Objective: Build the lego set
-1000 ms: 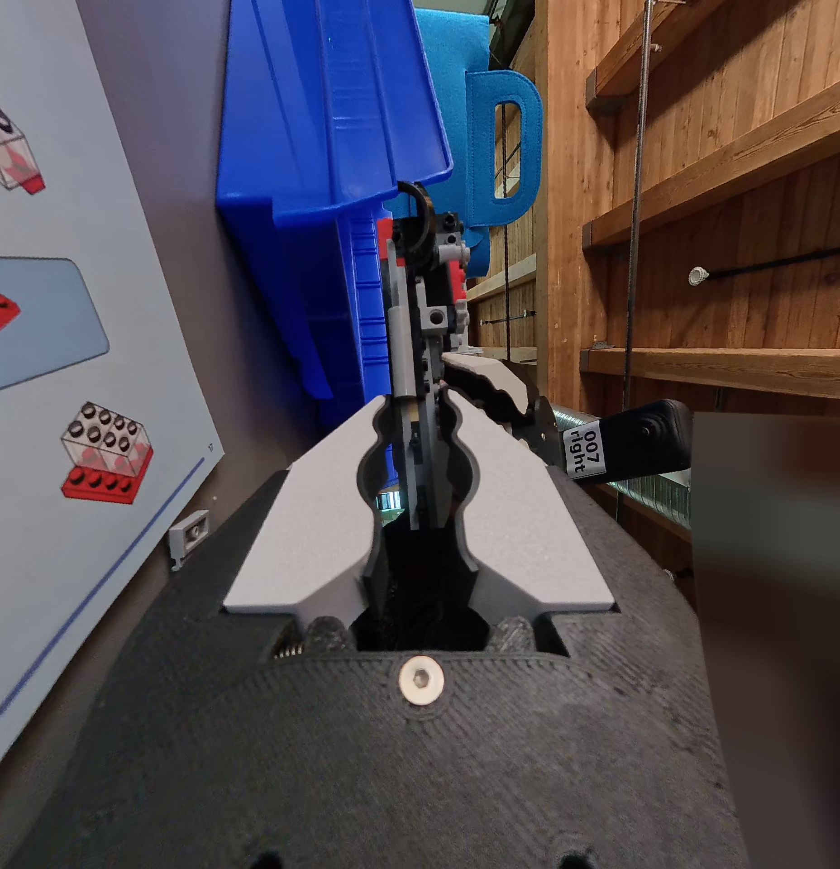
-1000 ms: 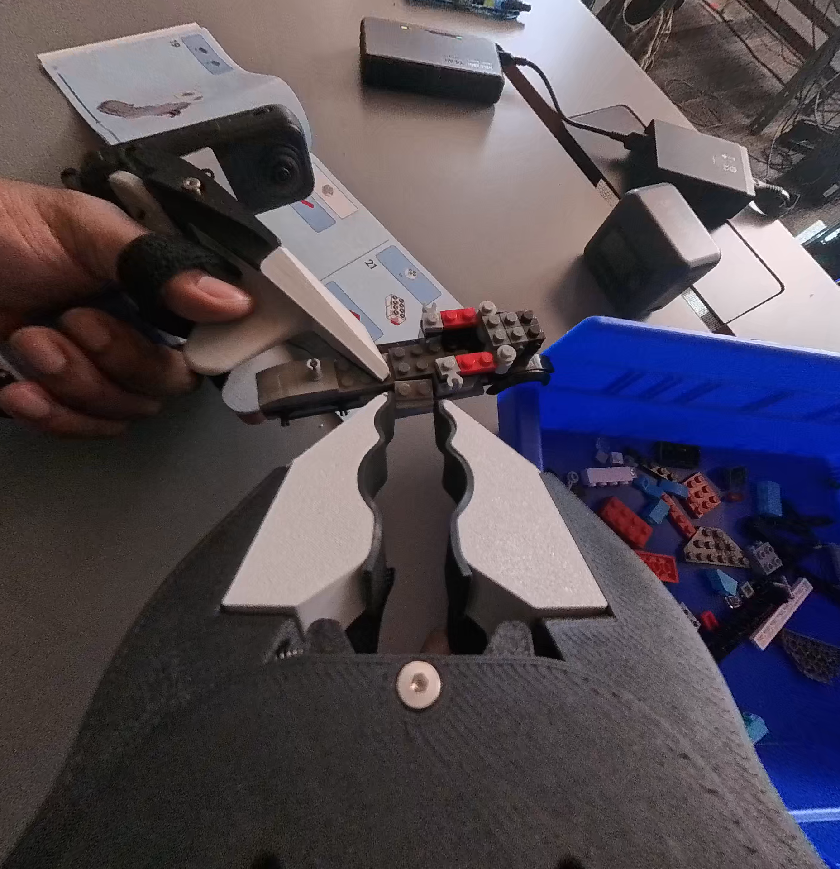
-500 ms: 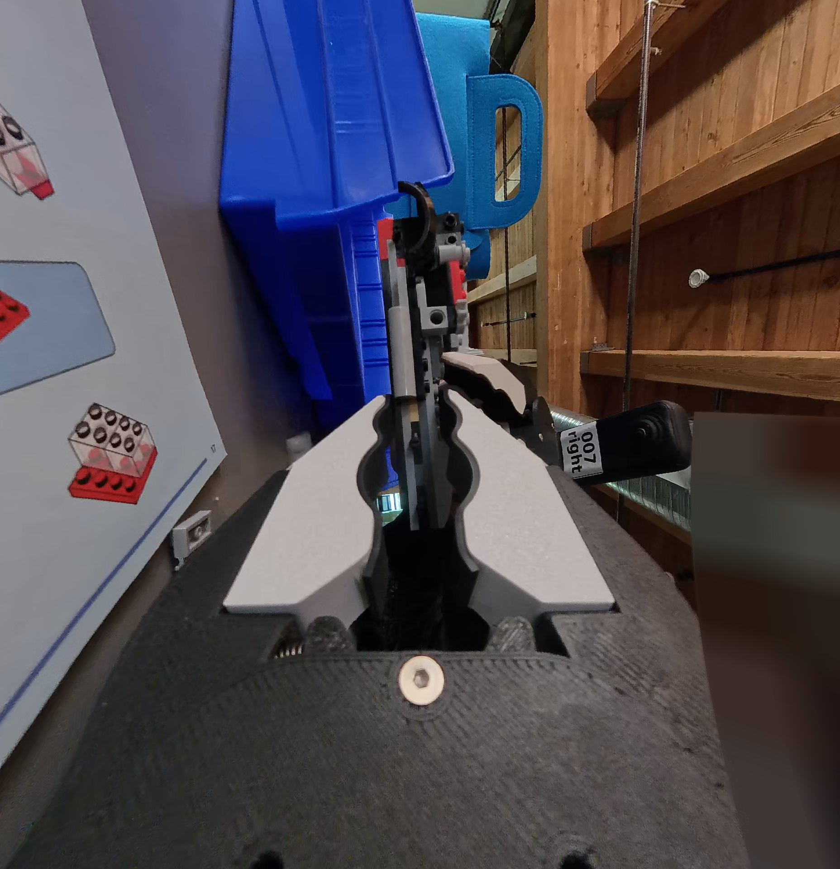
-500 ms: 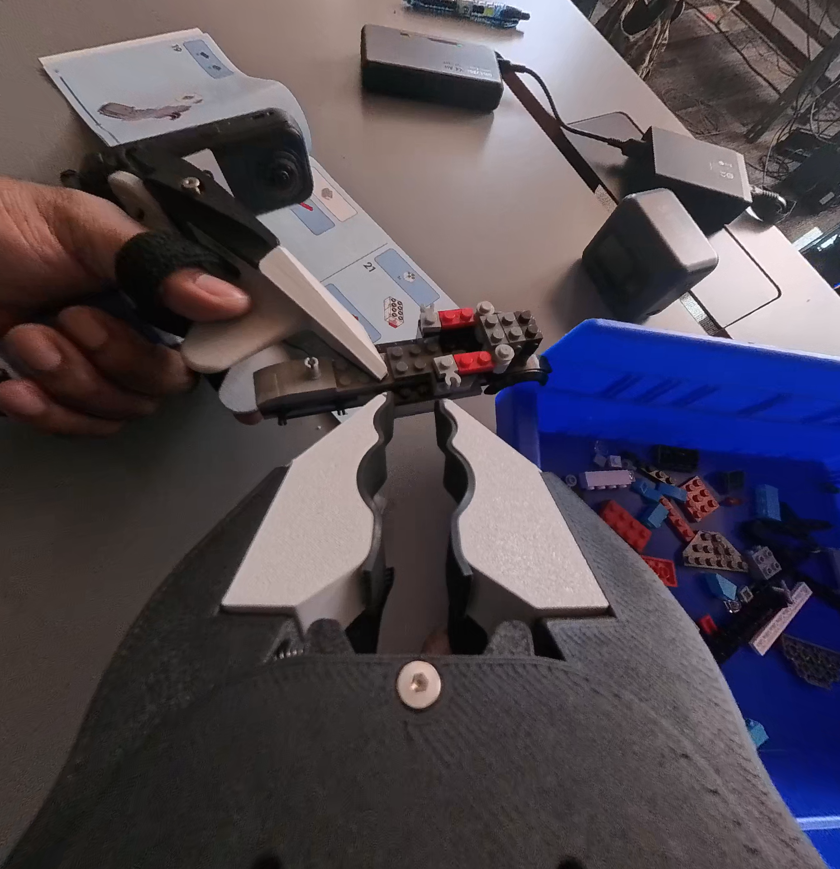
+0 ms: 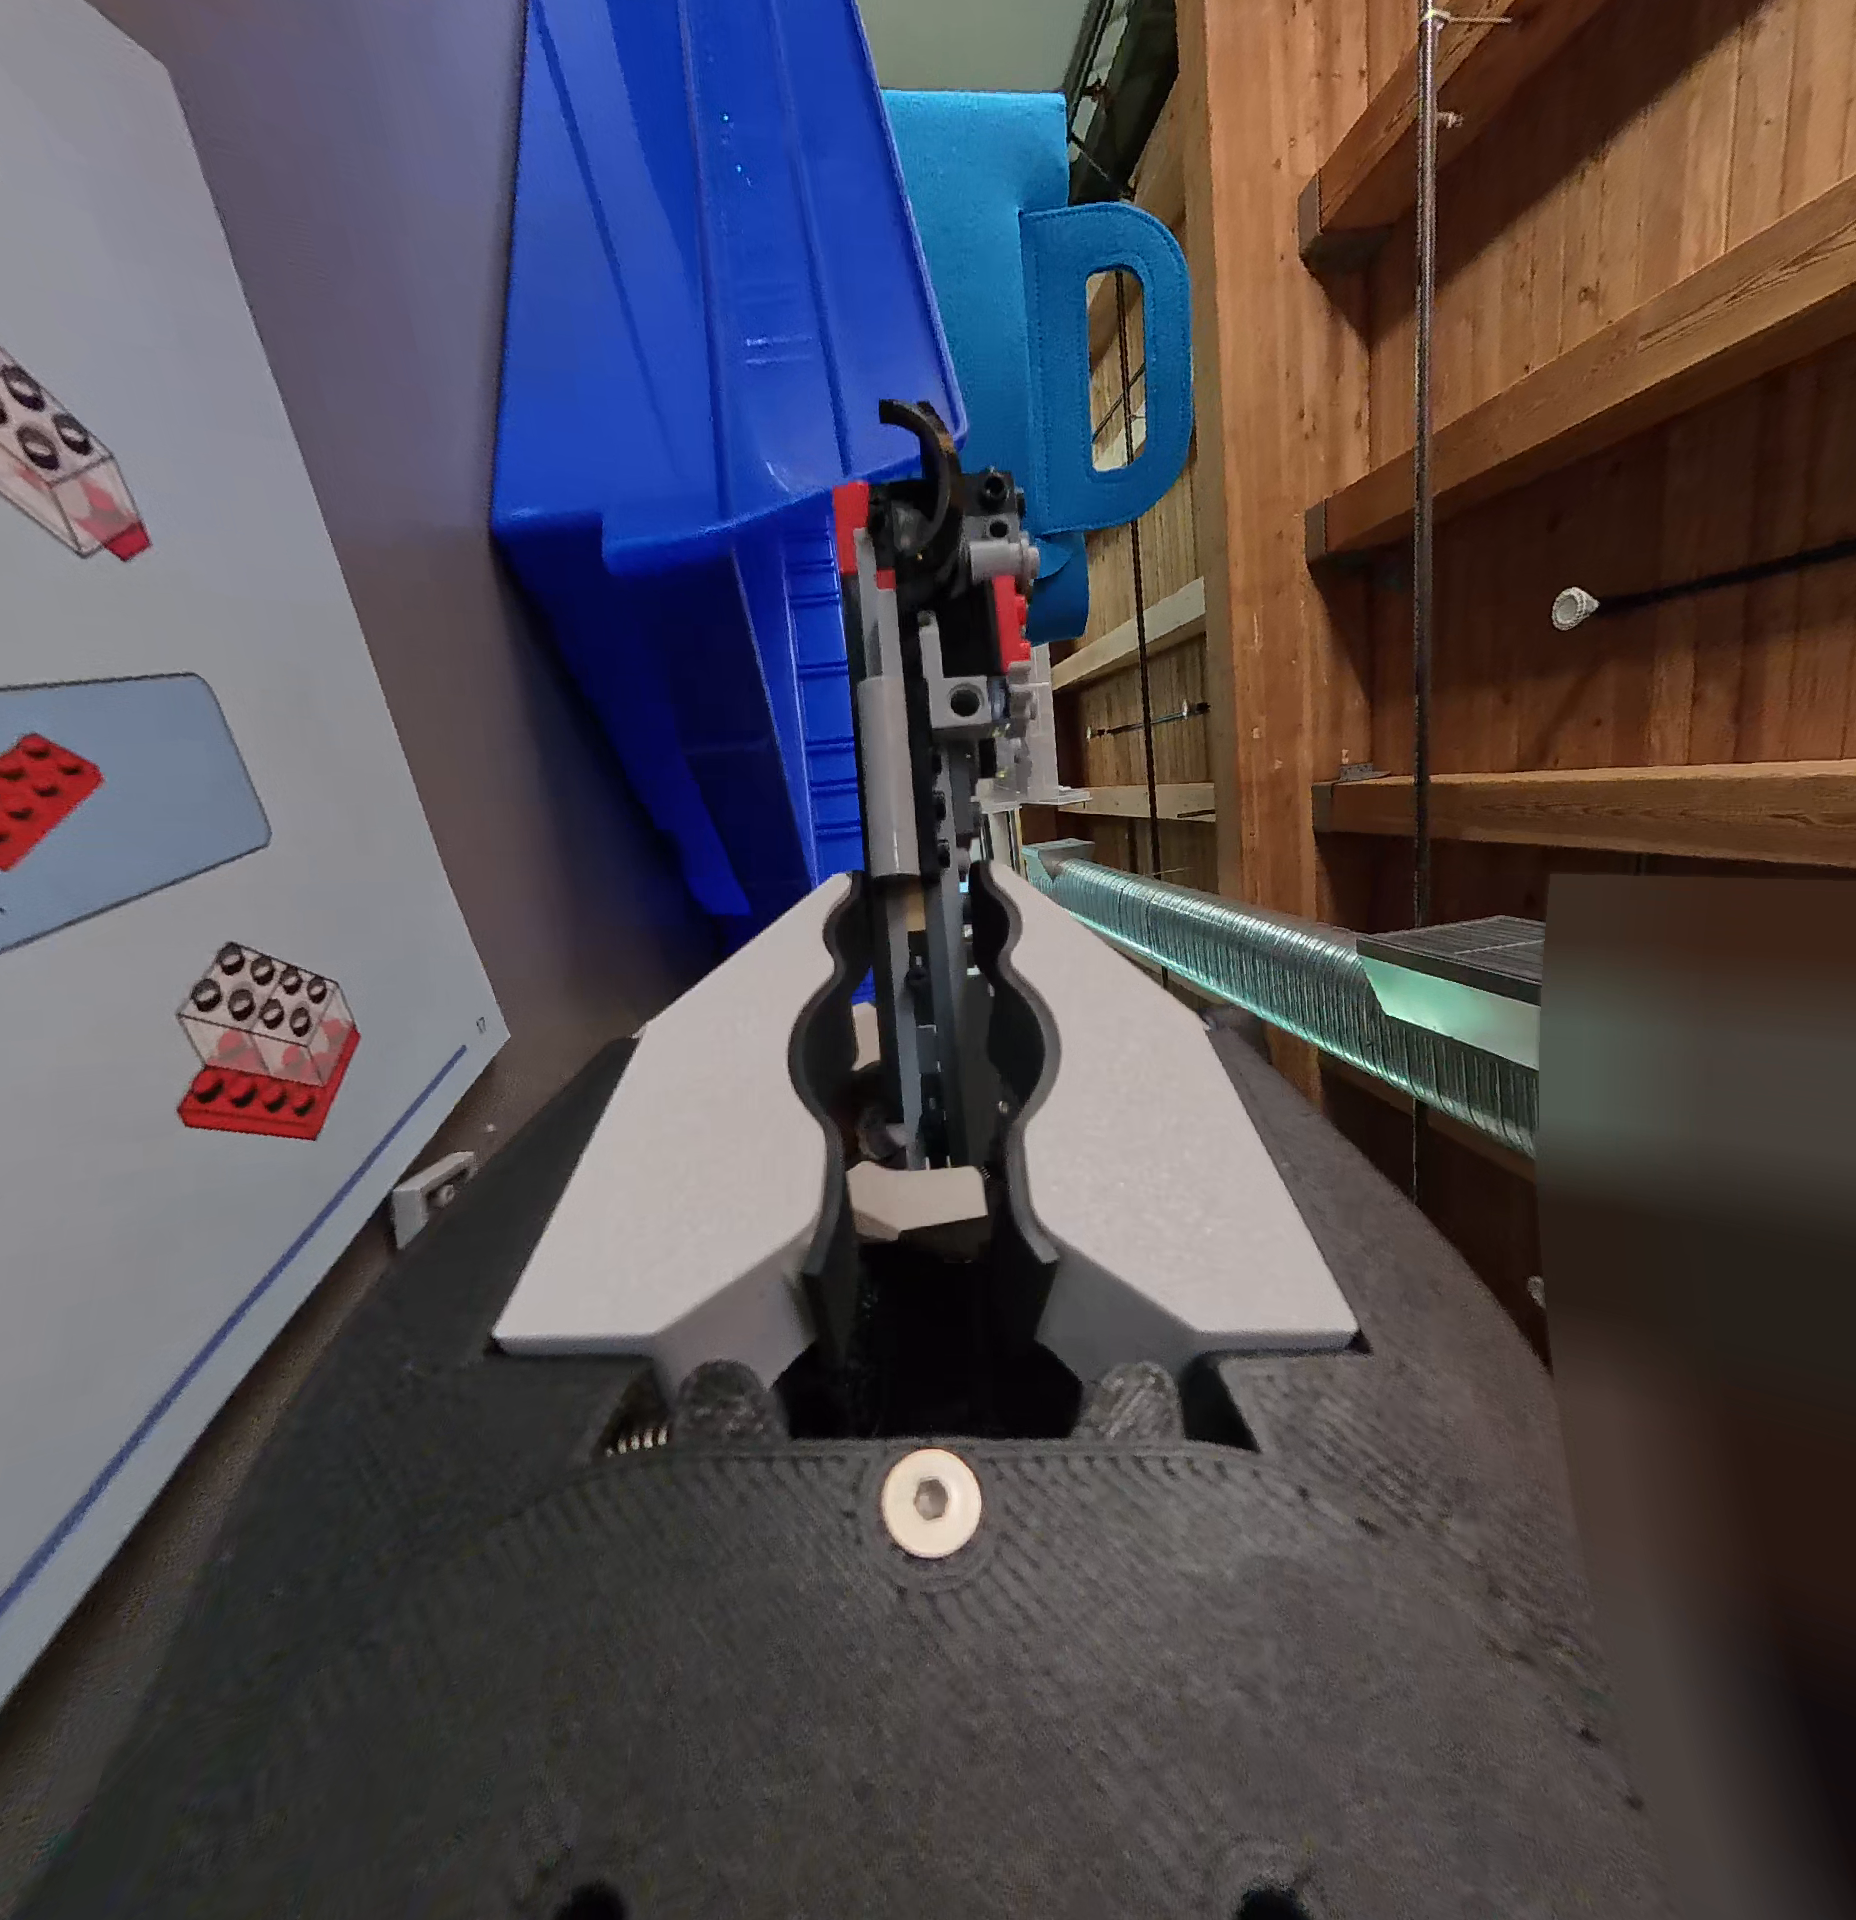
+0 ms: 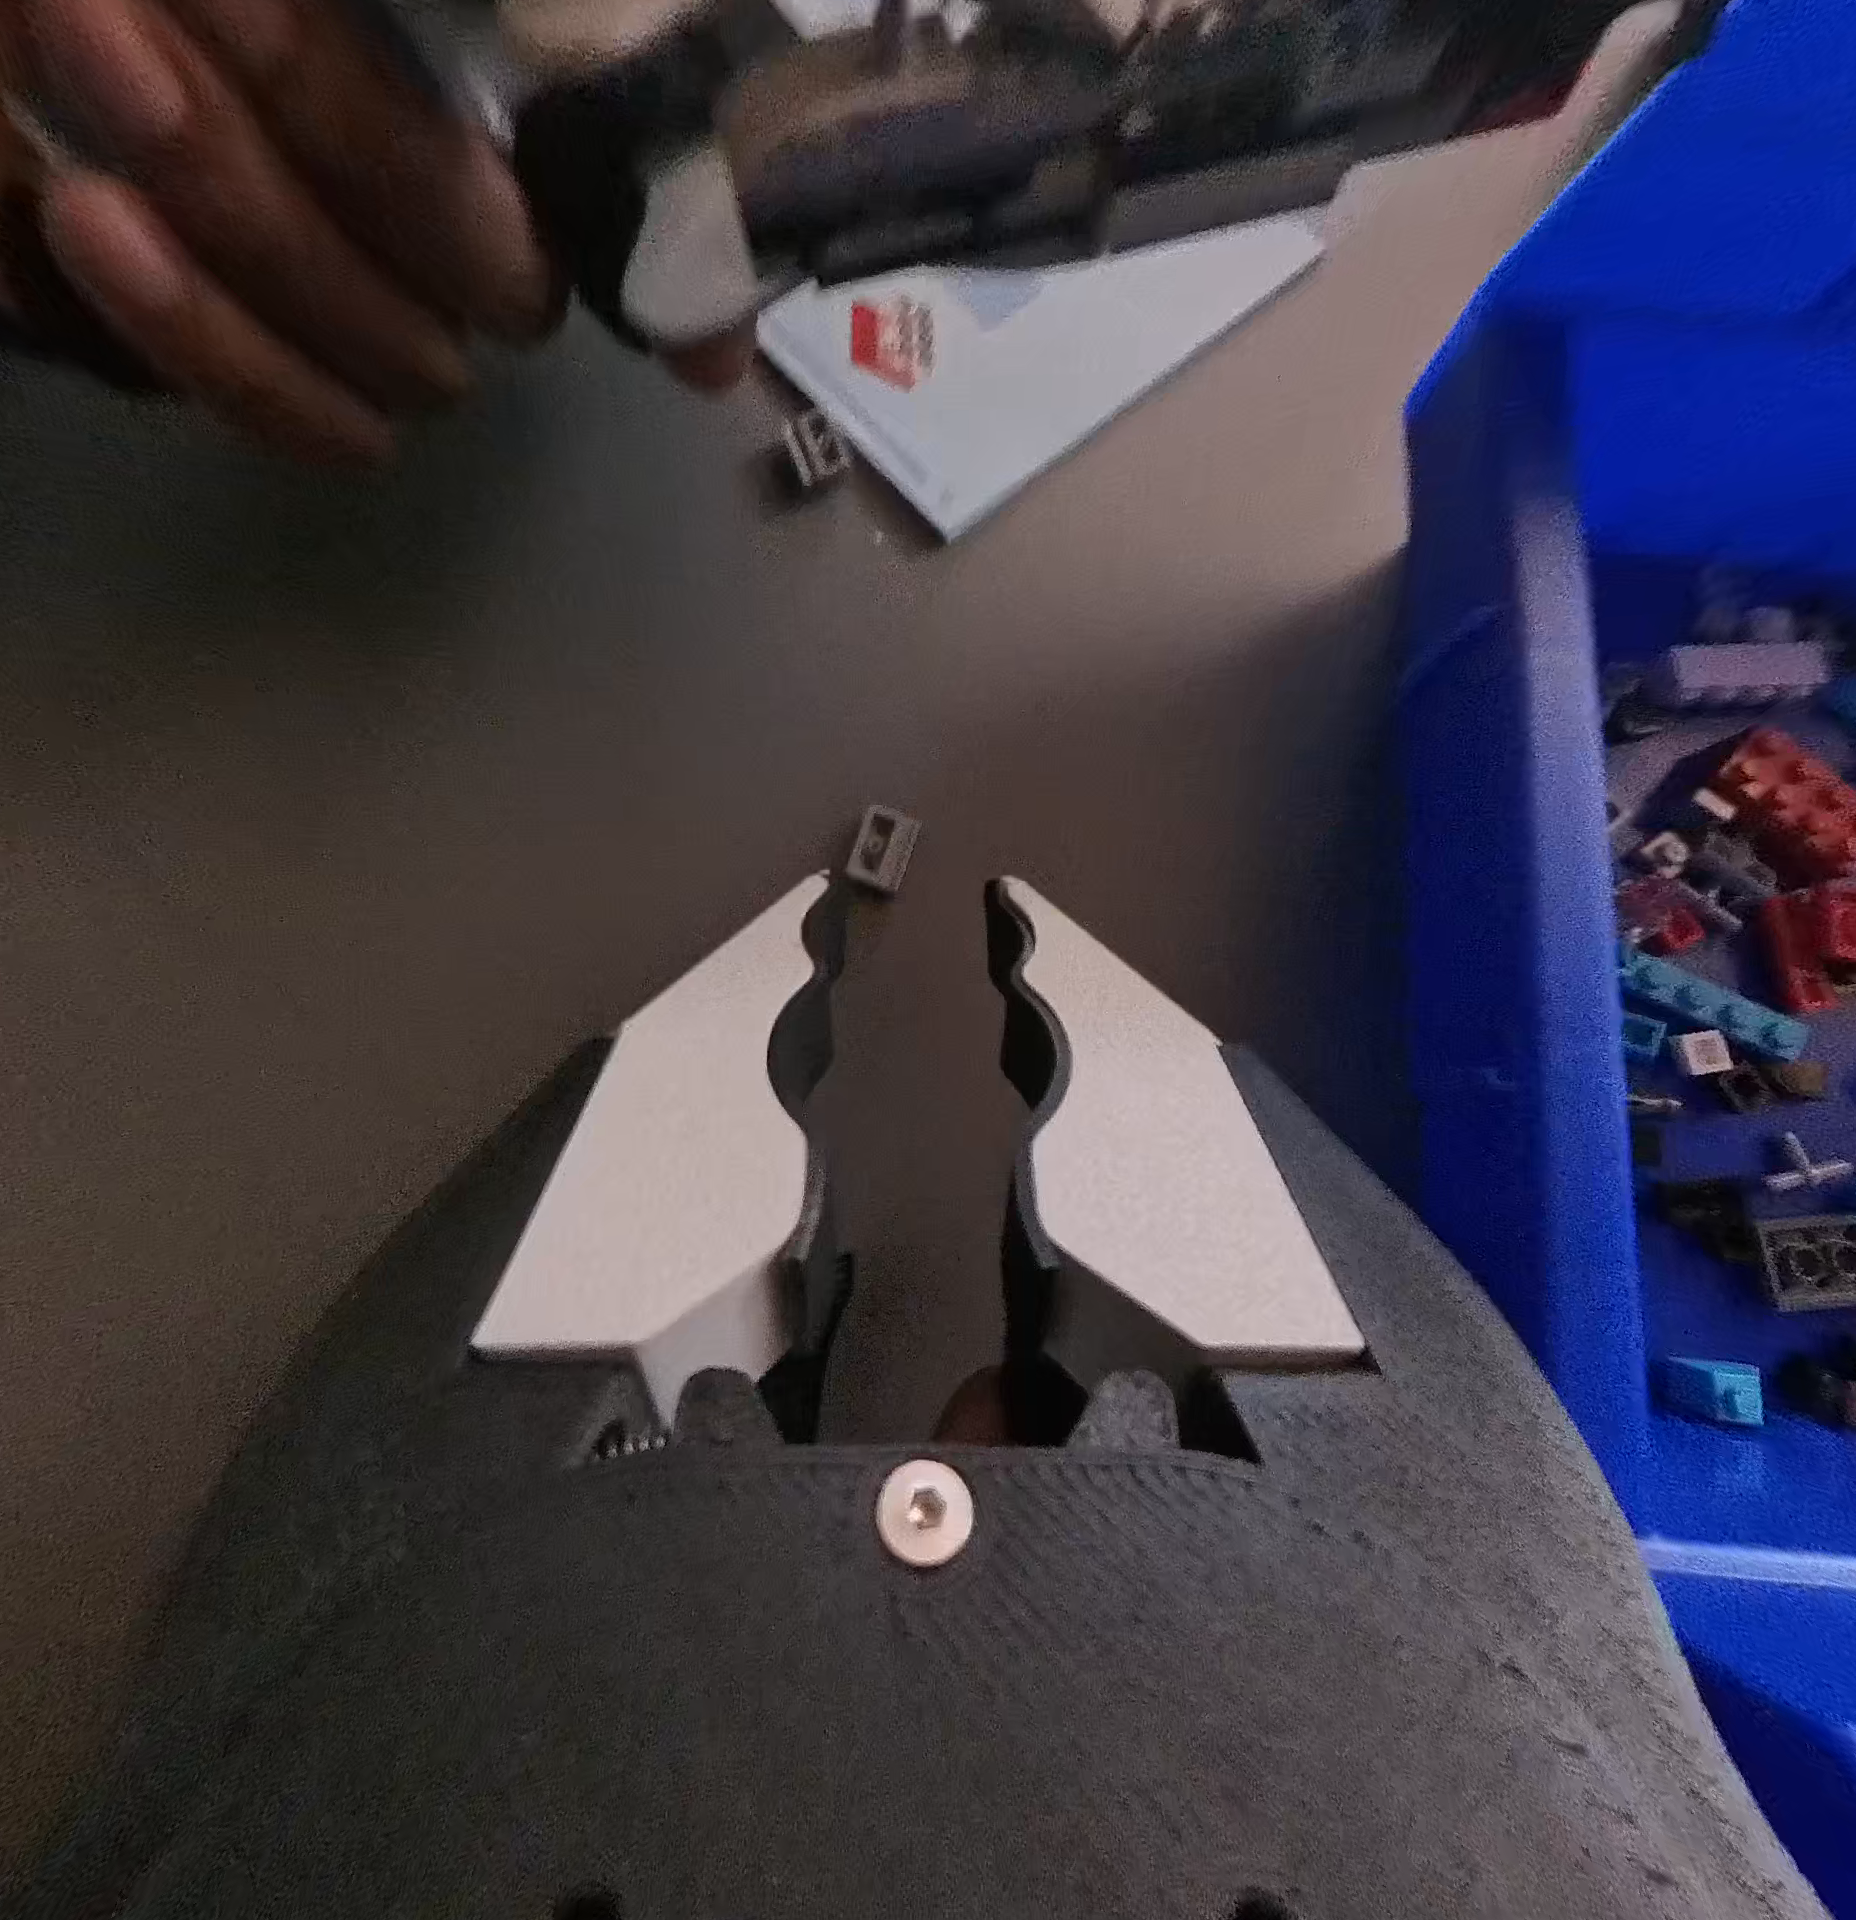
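Your left gripper (image 5: 924, 904) remains clamped on the partly built lego model (image 5: 929, 727), which stands edge-on between the jaws, its grey, black and red parts rising in front of the blue bin (image 5: 695, 416); that hold matches the earlier frames. The change is on your right side. Half a second ago your right gripper (image 6: 908, 894) sat with its tips just under the model, beside the left gripper; now it has dropped away to the table (image 6: 384, 831) and points down at a small dark grey lego piece (image 6: 880, 850) lying loose just ahead of its left fingertip. The jaws stand apart with nothing between them, and wider than before. The right wrist view is blurred by motion, so the hand (image 6: 228, 208) and the model above it appear only as smears at the top edge; I cannot tell their exact pose there. A second small grey piece (image 6: 812, 457) lies near the corner of the instruction sheet (image 6: 1007, 395), and the sheet's printed steps also show in the left wrist view. My judgement: the support contact on the model is released and you are now fetching the next part, most likely the near grey piece. It is small and flat on the table, so expect it to skid or tip unless the tips straddle it squarely before closing.
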Tool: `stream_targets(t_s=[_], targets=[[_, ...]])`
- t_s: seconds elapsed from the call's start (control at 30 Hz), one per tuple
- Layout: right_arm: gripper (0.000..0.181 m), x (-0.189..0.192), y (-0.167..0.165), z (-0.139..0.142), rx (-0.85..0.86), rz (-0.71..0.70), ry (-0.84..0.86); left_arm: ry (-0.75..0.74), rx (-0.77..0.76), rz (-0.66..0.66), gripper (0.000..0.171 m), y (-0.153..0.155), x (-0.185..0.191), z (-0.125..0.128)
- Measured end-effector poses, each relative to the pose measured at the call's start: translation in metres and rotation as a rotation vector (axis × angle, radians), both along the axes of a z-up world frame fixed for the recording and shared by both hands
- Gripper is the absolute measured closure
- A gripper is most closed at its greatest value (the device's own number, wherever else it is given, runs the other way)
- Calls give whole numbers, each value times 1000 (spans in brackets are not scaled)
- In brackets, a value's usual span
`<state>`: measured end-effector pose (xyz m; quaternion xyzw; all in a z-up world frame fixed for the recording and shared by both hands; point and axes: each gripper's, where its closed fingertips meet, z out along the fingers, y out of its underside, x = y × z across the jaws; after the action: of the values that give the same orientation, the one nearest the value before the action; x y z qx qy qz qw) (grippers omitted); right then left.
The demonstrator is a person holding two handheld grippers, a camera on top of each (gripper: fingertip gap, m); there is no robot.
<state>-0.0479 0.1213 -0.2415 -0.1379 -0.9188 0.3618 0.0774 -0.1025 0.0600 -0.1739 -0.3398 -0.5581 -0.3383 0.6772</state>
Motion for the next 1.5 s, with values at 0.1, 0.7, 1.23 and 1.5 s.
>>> stream_targets(t_s=[0.1, 0.7, 1.23, 1.5], targets=[[152, 2, 1, -10, 57, 27, 29, 12, -7, -1, 153, 1, 1, 1], [168, -4, -31, 7, 52, 30, 88, 34, -54, 23, 153, -4, -3, -2], [168, -10, -46, 18, -18, 50, 92, 21, -73, 23, 153, -3, -4, -9], [168, -10, -45, 15, -27, 54, 77, 22, -76, 23, 153, -4, -4, -10]])
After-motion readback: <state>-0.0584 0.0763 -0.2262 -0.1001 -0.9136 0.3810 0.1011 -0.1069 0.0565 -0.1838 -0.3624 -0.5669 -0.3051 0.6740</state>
